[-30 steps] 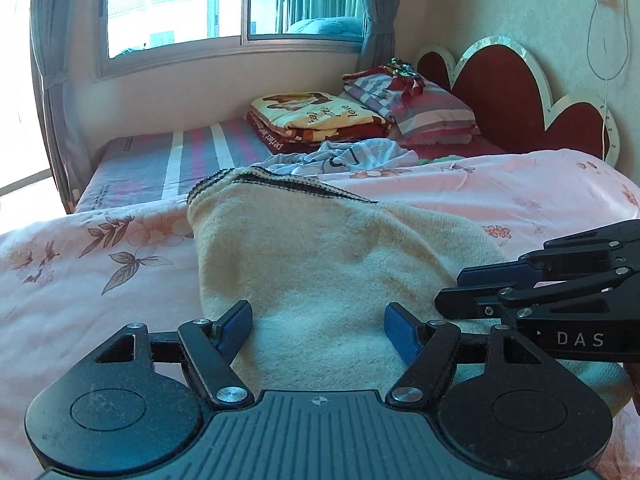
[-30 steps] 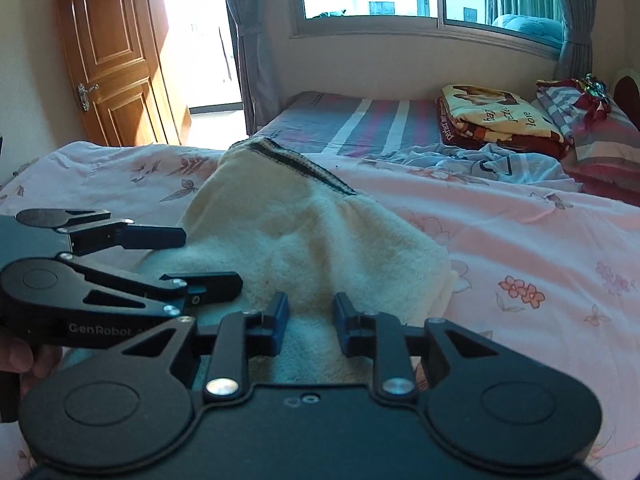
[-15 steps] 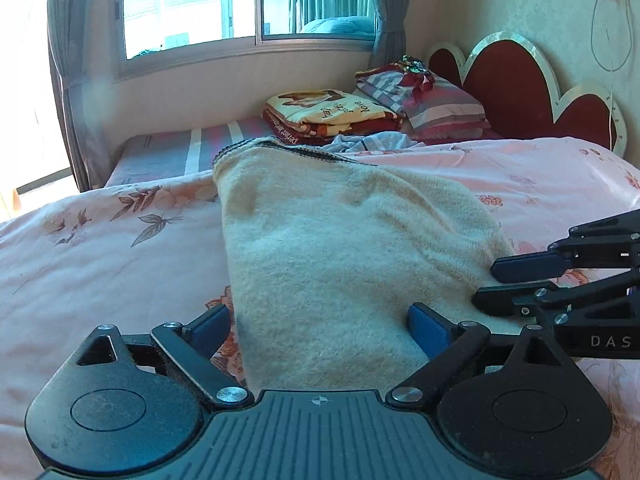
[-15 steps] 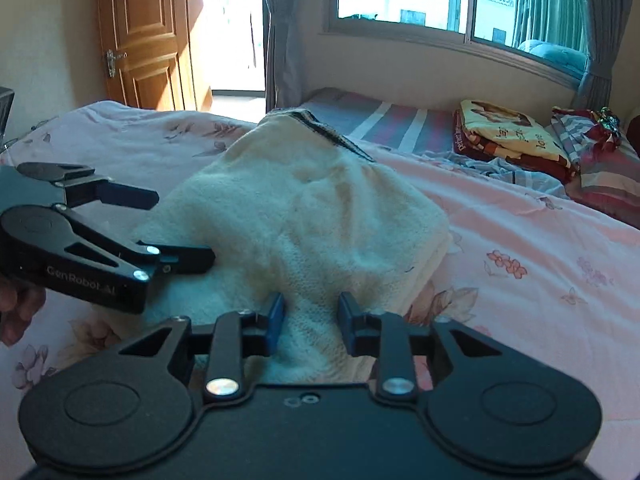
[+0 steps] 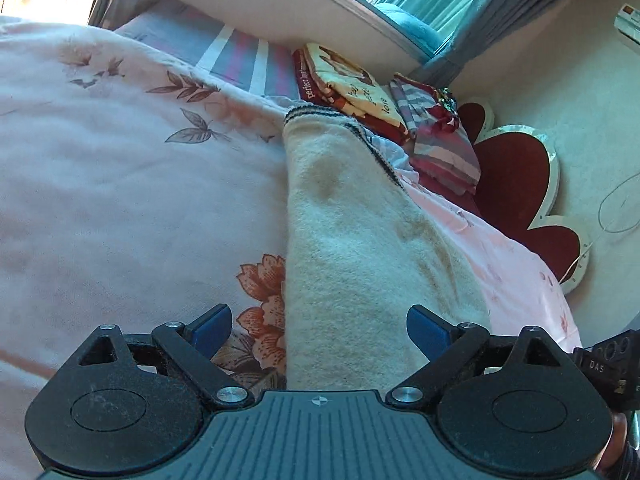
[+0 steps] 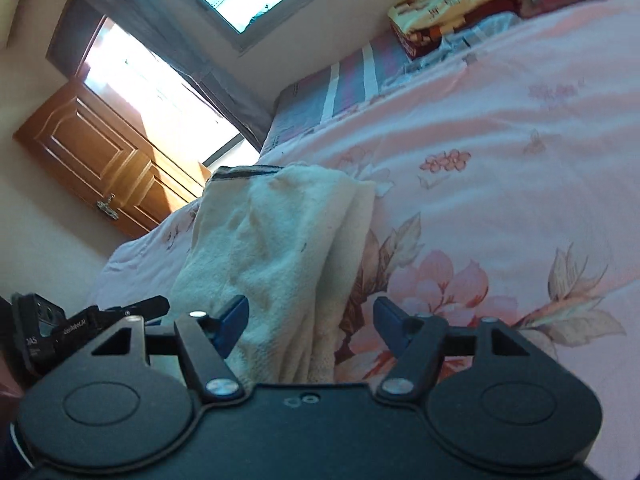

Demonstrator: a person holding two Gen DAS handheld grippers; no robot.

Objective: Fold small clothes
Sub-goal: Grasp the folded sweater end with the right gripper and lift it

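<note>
A cream fuzzy garment (image 5: 352, 248) with a dark striped hem lies as a long folded strip on the pink floral bedspread (image 5: 120, 184). My left gripper (image 5: 320, 332) hovers low over its near end. Its jaws stand wide and are closing a little; the cloth lies between the pads, which do not press on it. In the right wrist view the same garment (image 6: 276, 240) runs away from my right gripper (image 6: 311, 328), whose jaws are opening over the near end without gripping the cloth. A left gripper finger (image 6: 140, 306) shows at the left edge.
A folded yellow and red blanket (image 5: 352, 84) and striped pillows (image 5: 436, 136) lie at the bed's far end by the red headboard (image 5: 516, 184). A wooden door (image 6: 108, 160) stands past the bed's left side. The bedspread (image 6: 500, 160) stretches right of the garment.
Both views have rolled sideways and come lower over the bed. The right jaws went from nearly shut to wide. The garment now lies as a narrower strip.
</note>
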